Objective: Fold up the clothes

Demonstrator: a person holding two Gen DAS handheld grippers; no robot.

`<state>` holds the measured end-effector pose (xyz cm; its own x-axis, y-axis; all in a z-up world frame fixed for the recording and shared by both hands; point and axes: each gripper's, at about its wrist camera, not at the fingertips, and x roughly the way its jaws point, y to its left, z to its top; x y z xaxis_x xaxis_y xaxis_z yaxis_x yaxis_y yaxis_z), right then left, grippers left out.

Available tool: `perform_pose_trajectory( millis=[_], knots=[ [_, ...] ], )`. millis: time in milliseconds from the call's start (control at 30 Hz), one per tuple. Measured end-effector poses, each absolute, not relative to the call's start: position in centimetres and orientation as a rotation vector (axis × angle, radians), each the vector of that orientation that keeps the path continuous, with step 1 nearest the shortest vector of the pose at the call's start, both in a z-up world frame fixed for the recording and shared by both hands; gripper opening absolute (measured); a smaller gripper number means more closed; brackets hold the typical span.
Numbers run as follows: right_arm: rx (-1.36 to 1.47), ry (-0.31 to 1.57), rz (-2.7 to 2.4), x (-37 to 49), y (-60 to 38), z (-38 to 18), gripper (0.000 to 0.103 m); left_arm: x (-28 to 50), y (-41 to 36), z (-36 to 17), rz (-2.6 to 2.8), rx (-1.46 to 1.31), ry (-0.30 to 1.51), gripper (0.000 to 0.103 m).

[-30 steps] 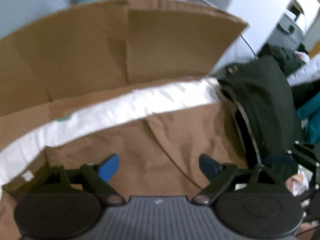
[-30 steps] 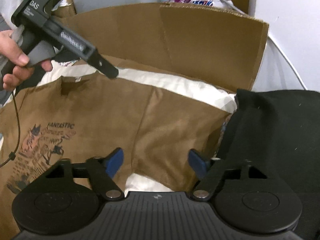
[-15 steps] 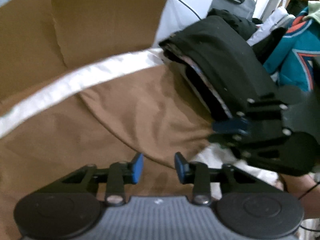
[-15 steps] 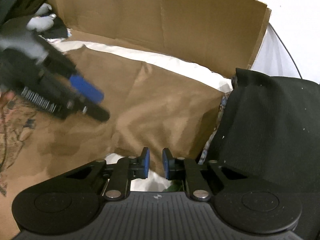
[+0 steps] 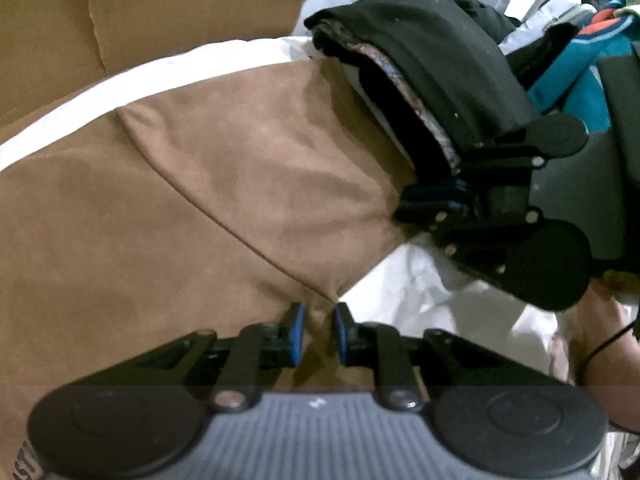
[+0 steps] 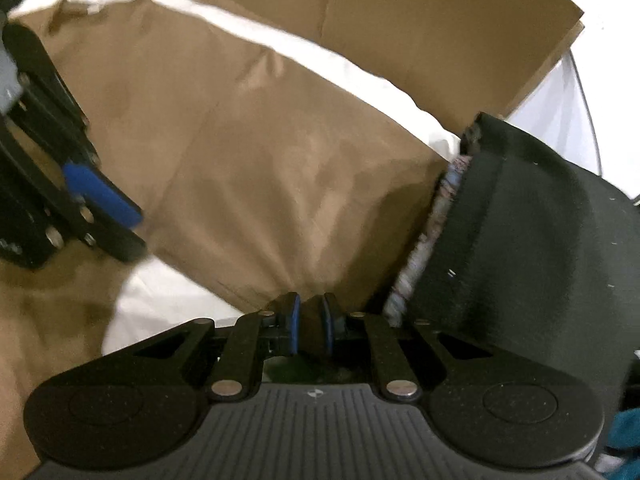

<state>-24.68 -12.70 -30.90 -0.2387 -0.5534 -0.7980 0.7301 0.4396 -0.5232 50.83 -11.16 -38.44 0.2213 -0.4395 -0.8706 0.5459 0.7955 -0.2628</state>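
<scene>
A brown T-shirt (image 5: 200, 200) lies spread on a white sheet (image 5: 420, 292). My left gripper (image 5: 318, 334) is closing its jaws where the sleeve seam meets the shirt's edge, with a pinch of brown cloth between the blue pads. My right gripper (image 6: 311, 328) is closing too, at the sleeve's (image 6: 260, 160) near hem, and creases fan out from the cloth bunched between its pads. Each gripper shows in the other's view: the right one (image 5: 432, 204) at the sleeve's right edge, the left one (image 6: 120, 224) at the left.
A folded pile of clothes with a black garment on top (image 6: 520, 220) lies right beside the sleeve. A cardboard wall (image 6: 400, 20) stands behind the sheet. A teal garment (image 5: 576, 76) and more clothes lie at the far right. A person's hand (image 5: 600, 328) holds the right gripper.
Both grippers have come down onto the shirt and their jaws have gone from wide apart to nearly together on brown cloth. The left one has also shifted towards the sleeve.
</scene>
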Motion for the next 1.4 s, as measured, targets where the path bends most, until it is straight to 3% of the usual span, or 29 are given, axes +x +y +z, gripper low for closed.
perform_pose_trajectory(
  millis=[367,500,1067,1400],
  knots=[
    [0.146,1.184,-1.232,-24.3,-12.6,-26.9,0.015,52.0,-9.6,-35.8,-0.640,0.059,1.104,0.018],
    [0.145,1.184,-1.201,-23.3,-14.3,-28.1,0.015,52.6,-9.4,-36.3,-0.606,0.059,1.100,0.018],
    [0.089,1.400,-1.264,-24.0,-16.3,-30.9,0.011,53.0,-7.2,-37.3,-0.527,0.037,1.113,0.018],
    [0.120,1.160,-1.197,-22.5,-15.7,-28.0,0.013,52.4,-8.1,-38.4,-0.539,0.030,1.122,0.018]
  ],
)
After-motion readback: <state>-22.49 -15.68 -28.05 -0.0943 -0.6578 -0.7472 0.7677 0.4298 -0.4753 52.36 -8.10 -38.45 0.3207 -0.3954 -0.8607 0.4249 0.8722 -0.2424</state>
